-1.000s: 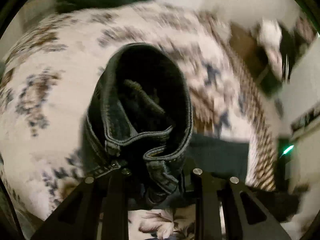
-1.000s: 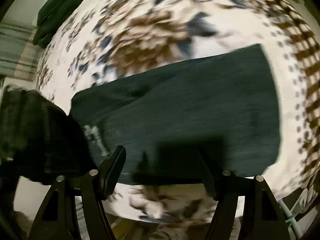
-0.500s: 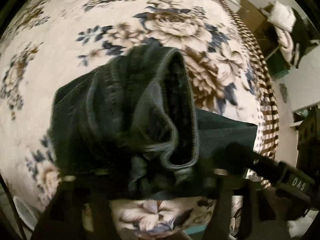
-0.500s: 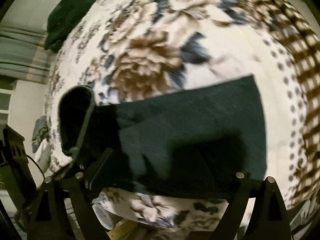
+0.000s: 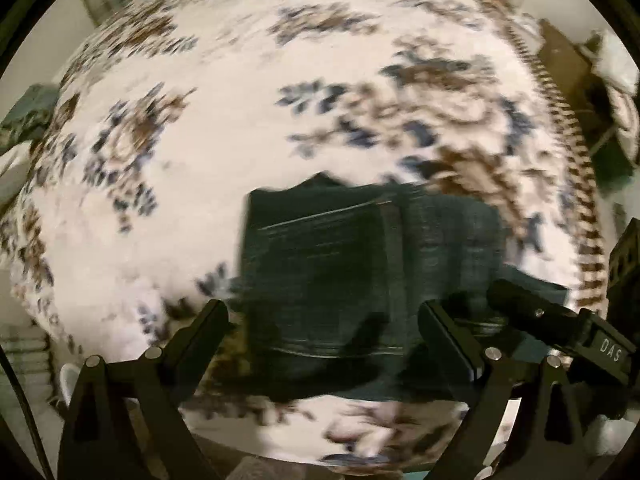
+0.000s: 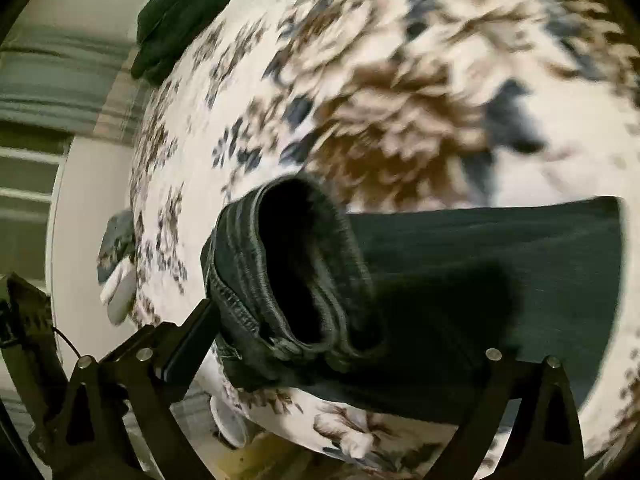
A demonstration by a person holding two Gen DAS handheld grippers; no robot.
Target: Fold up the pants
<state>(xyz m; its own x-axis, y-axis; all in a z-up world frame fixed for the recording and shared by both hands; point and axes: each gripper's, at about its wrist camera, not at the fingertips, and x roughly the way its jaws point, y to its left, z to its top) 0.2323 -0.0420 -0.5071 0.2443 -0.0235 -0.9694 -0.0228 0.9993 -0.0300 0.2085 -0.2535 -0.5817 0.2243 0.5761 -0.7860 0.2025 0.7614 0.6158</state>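
The dark denim pants (image 5: 360, 272) lie folded on the floral bedspread (image 5: 200, 140) near its front edge. My left gripper (image 5: 324, 328) is open and empty, just above the pants' near edge. In the right wrist view the pants (image 6: 500, 280) lie flat to the right, with a gaping hem or waist opening (image 6: 296, 272) bulging up at the left. My right gripper (image 6: 340, 344) is open, its jaws standing either side of the pants' near edge; its left finger (image 6: 192, 336) is beside the opening. Its body also shows in the left wrist view (image 5: 560, 328).
The bedspread (image 6: 400, 80) covers the bed. A dark green garment (image 6: 180, 12) lies at its far end. Wooden furniture and white bedding (image 5: 592, 80) stand to the right of the bed. A white object (image 6: 120, 292) sits at the bed's left side.
My left gripper has let go of the pants end it held and opened wide; the pants now lie folded on the bed. Both views have shifted and are blurred by motion.
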